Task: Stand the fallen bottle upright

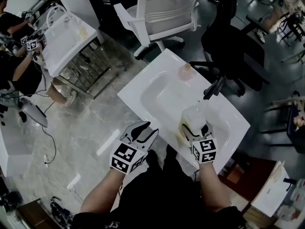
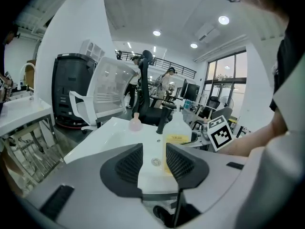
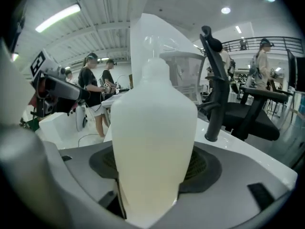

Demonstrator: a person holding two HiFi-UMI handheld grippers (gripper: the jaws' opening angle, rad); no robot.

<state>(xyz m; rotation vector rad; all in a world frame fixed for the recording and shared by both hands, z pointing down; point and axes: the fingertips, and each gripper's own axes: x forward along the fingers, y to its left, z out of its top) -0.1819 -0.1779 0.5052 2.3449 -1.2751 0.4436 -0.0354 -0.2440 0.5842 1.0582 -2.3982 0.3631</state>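
A translucent bottle (image 1: 194, 117) of pale yellowish liquid, with a yellow label (image 2: 177, 138), is roughly upright over the near right part of the white sink (image 1: 143, 87). My right gripper (image 1: 194, 129) is shut on its body; in the right gripper view the bottle (image 3: 153, 128) fills the gap between the two dark pads (image 3: 202, 163). My left gripper (image 1: 139, 133) hovers at the sink's near left edge. Its jaws are open with nothing between them, and past its fingertips (image 2: 127, 163) I see the basin and its drain (image 2: 156, 162).
A small pink bottle (image 1: 185, 72) stands on the sink's far rim, and a black tap (image 1: 213, 88) rises at the right rim. A white office chair (image 1: 157, 13) and a black chair (image 1: 233, 46) stand behind the sink. People work at another sink (image 1: 66, 32) at the far left.
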